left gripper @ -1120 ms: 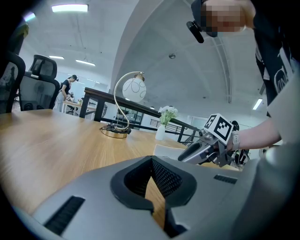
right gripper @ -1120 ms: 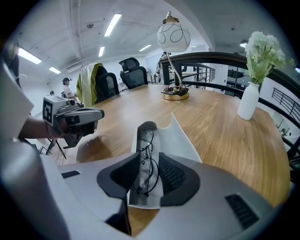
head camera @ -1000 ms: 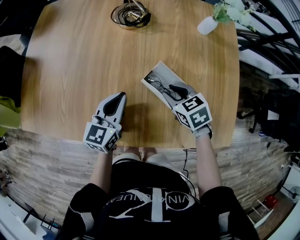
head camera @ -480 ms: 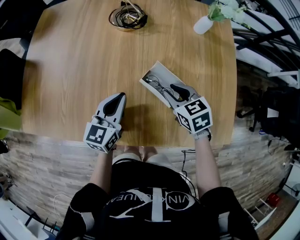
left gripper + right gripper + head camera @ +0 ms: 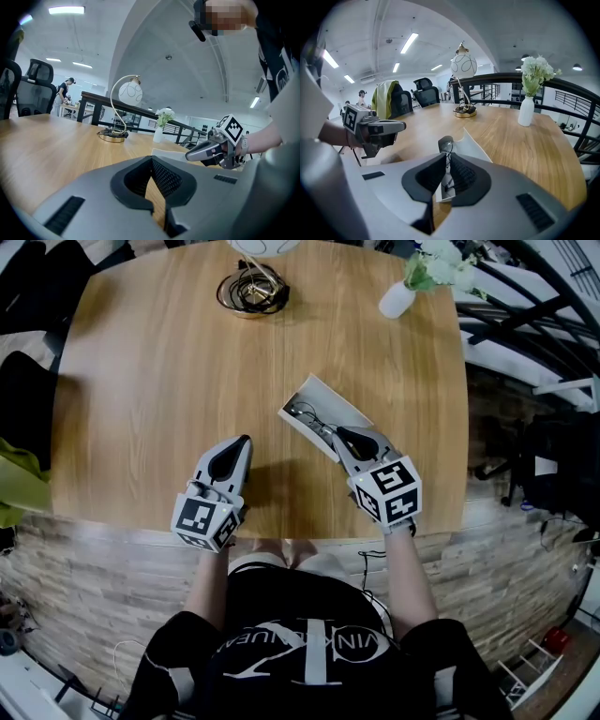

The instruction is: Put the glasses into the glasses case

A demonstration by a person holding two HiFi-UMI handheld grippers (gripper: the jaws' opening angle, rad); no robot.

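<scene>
Wooden table [image 5: 141, 381] — open glasses case [image 5: 328, 397], lamp base [image 5: 251, 292], white vase [image 5: 397, 298]

wooden table [image 5: 159, 390]; lamp [image 5: 251, 292] at far edge, flower vase [image 5: 397, 296] far right corner.

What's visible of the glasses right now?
Thin, dark, wire-framed glasses, one greyish lens showing just past the right tool. They are at the open white case; lifted or resting in it, I cannot tell. The tool's jaws have just been closing and now pinch the frame. Nothing else seems to touch them.
</scene>
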